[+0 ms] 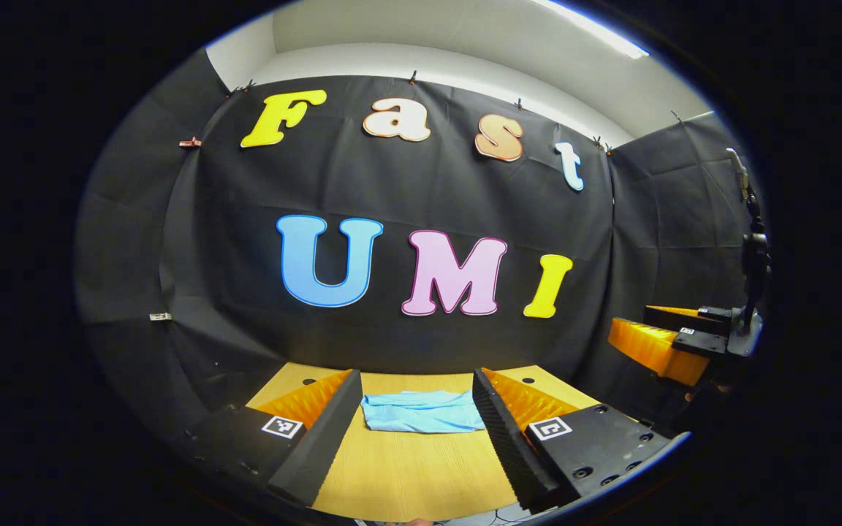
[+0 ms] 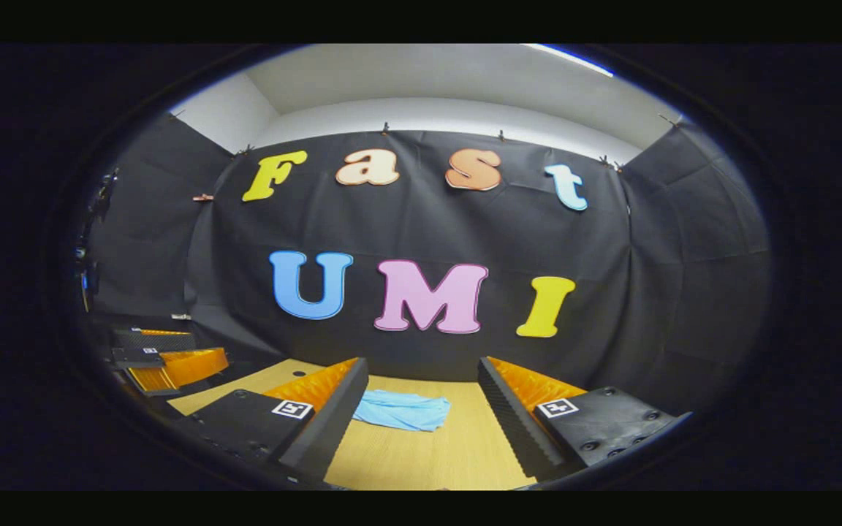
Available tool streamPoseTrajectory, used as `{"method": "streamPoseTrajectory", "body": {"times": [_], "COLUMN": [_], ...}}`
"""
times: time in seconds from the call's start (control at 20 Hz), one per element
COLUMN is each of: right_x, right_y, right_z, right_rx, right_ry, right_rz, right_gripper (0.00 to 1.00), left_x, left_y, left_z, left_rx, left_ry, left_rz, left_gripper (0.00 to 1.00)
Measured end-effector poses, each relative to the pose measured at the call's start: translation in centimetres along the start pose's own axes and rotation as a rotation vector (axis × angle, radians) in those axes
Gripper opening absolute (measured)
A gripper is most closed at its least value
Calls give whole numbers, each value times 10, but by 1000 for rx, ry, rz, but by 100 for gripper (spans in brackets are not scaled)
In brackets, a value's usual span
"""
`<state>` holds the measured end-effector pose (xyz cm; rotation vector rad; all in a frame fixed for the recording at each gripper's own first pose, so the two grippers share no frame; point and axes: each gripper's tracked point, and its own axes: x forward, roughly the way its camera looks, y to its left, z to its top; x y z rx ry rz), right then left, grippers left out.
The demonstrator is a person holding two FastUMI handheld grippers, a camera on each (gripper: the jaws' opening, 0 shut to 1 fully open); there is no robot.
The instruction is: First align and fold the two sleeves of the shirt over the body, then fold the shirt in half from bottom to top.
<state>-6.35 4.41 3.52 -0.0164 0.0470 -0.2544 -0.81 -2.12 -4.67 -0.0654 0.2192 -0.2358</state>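
Both grippers hung spread wide and empty, the left gripper [image 1: 416, 431] and right gripper [image 2: 421, 420] well above the wooden table [image 1: 406, 475]. Farther off, the blue shirt [image 1: 422, 410] lay bunched near the table's back edge; a careless grab there probably would have caught several layers.

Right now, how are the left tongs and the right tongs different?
The left tongs frame the blue shirt squarely between their fingers; the right tongs see the shirt off toward one finger. The left tongs look down on more of the wooden table than the right tongs do. Both are open, holding nothing, clear of the shirt.
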Motion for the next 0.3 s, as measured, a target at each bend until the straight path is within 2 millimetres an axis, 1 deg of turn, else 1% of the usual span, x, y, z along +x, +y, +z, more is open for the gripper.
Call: {"method": "streamPoseTrajectory", "body": {"times": [0.05,0.1,0.15,0.2,0.25,0.3], "right_x": [1,1,1,2,1,-1], "right_y": [0,1,2,-1,-4,-4], "right_z": [2,1,4,7,8,9], "right_rx": [2,10,19,24,27,30], "right_ry": [5,17,13,10,10,7], "right_rz": [3,12,19,12,7,10], "right_gripper": [95,92,95,92,95,96], "left_x": [-1,-4,-5,-6,-4,-5], "left_y": [-1,-1,-4,-7,-6,-6], "left_z": [4,7,15,20,21,25], "left_rx": [-3,-7,-9,-6,5,13], "left_ry": [1,-7,-28,-39,-44,-48], "left_rz": [7,12,5,1,8,13], "left_gripper": [97,97,97,96,96,96]}}
